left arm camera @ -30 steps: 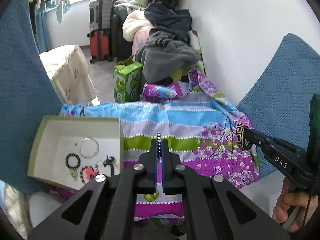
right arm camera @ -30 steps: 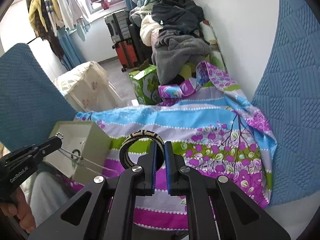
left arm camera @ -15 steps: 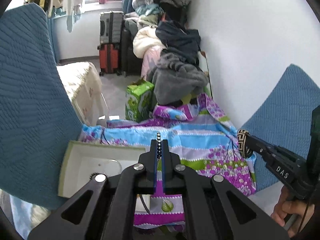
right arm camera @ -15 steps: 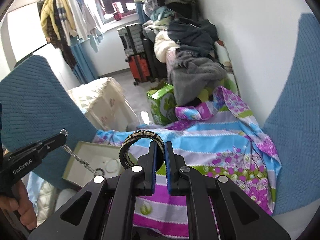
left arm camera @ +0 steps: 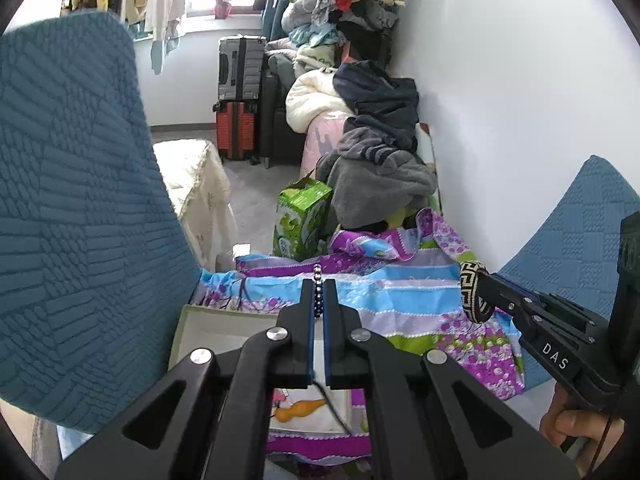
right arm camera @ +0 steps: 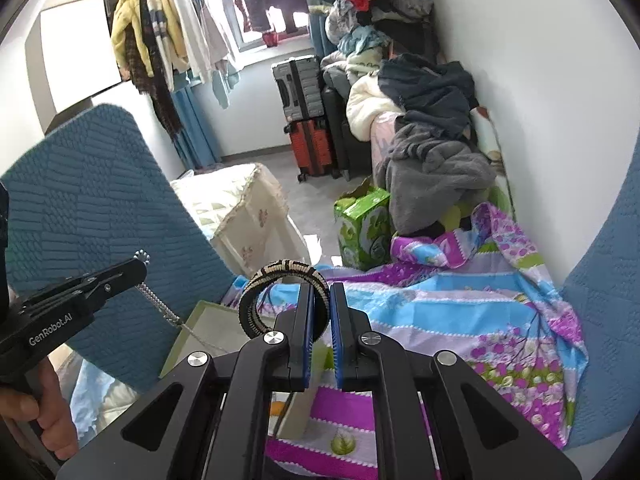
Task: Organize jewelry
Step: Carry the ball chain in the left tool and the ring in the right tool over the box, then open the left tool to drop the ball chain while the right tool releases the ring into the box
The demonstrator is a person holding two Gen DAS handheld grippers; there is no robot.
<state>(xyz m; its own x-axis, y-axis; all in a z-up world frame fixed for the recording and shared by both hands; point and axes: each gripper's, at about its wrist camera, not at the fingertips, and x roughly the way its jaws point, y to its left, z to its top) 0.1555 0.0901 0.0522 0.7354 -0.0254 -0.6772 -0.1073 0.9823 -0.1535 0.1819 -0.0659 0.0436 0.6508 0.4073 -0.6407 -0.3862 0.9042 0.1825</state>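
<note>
My left gripper (left arm camera: 319,282) is shut on a silver bead chain (left arm camera: 317,276); in the right wrist view the chain (right arm camera: 160,304) hangs from it toward the open pale box (right arm camera: 192,334). My right gripper (right arm camera: 320,286) is shut on a black-and-cream woven bangle (right arm camera: 280,276), which also shows in the left wrist view (left arm camera: 472,292). Both are held up above the flowered cloth (left arm camera: 400,300). The box (left arm camera: 216,320) lies under the left gripper, its contents mostly hidden.
Blue quilted cushions stand at the left (left arm camera: 80,220) and right (left arm camera: 580,240). A green carton (left arm camera: 300,216), a heap of clothes (left arm camera: 380,168), suitcases (left arm camera: 240,96) and a cream covered stand (left arm camera: 196,184) lie beyond. The white wall is at the right.
Both grippers have risen and tilted up, keeping their holds. The box has dropped low in both views and its jewelry is now mostly hidden; the chain hangs longer below the left gripper.
</note>
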